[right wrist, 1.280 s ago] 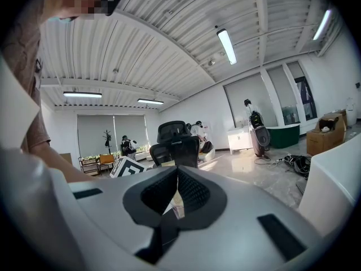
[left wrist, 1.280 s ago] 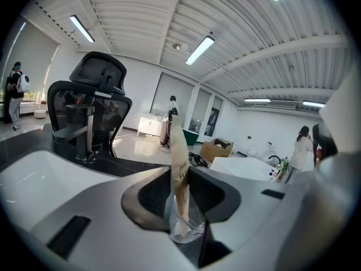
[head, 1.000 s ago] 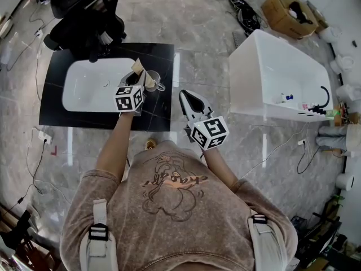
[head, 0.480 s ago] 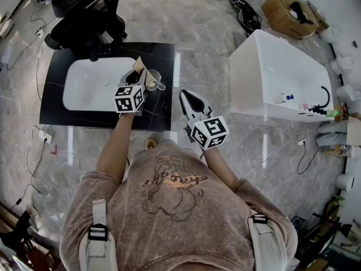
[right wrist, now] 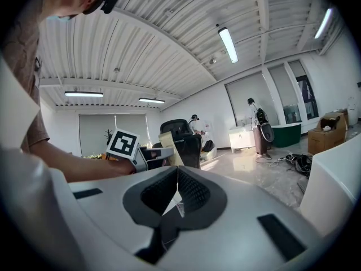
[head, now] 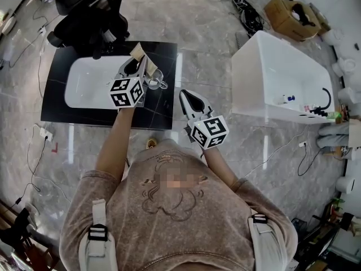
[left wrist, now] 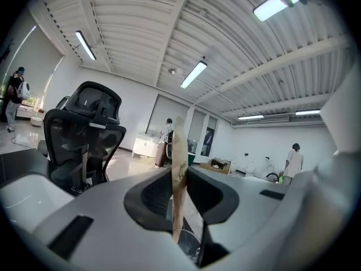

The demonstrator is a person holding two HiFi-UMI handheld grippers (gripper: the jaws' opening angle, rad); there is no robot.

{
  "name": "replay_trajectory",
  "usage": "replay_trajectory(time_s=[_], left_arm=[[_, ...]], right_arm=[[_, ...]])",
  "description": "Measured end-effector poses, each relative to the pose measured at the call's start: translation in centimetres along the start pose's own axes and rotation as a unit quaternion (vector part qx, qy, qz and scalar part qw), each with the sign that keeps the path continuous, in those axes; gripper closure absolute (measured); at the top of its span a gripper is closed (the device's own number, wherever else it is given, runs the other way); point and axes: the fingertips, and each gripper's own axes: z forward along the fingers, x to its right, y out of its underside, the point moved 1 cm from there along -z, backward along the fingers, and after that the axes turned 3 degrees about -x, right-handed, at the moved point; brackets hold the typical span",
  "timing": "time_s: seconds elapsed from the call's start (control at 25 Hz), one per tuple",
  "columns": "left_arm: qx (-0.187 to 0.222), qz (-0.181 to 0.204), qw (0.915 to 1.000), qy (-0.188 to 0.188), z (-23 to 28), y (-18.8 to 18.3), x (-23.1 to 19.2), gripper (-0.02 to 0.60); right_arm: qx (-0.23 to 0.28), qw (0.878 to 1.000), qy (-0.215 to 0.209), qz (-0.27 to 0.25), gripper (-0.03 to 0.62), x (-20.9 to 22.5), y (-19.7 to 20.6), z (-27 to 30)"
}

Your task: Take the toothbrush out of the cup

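Head view: we see the left gripper [head: 137, 66] risen since a second ago, its jaws clamped on the one toothbrush [head: 137, 51] above the one cup [head: 153, 82] near the counter's [head: 163, 114] right edge. The right gripper [head: 189, 97] is closed and empty.

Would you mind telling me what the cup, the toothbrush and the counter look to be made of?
Cup: clear glass or plastic; the counter shows through it.
Toothbrush: tan and matte with dark print, probably paper-wrapped or bamboo.
Counter: black stone or tile, judging by its faint sheen and thin seams.
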Motion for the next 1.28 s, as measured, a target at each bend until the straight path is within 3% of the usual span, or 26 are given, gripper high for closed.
replay_trajectory(time_s=[0.44,0.84,1.12,1.28], left_arm=[[0.016,-0.023,0.9996,0.008,-2.0,-1.9,1.4,0.497],[0.024,-0.048,0.9982,0.027,-7.5,-1.7,4.5,0.497],[0.007,-0.013,0.9995,0.028,-12.0,-0.5,5.6,0.497],[0.003,-0.014,0.9998,0.011,-14.8,0.1,5.1,0.497]], right_arm=[[-0.003,1.000,0.004,0.003,0.576,0.1,0.3,-0.5],[-0.010,1.000,-0.012,0.001,0.576,-0.7,0.6,-0.1],[-0.011,1.000,-0.029,-0.003,0.576,-1.6,0.4,0.1],[-0.007,0.999,-0.036,-0.005,0.576,-2.0,0.1,0.1]])
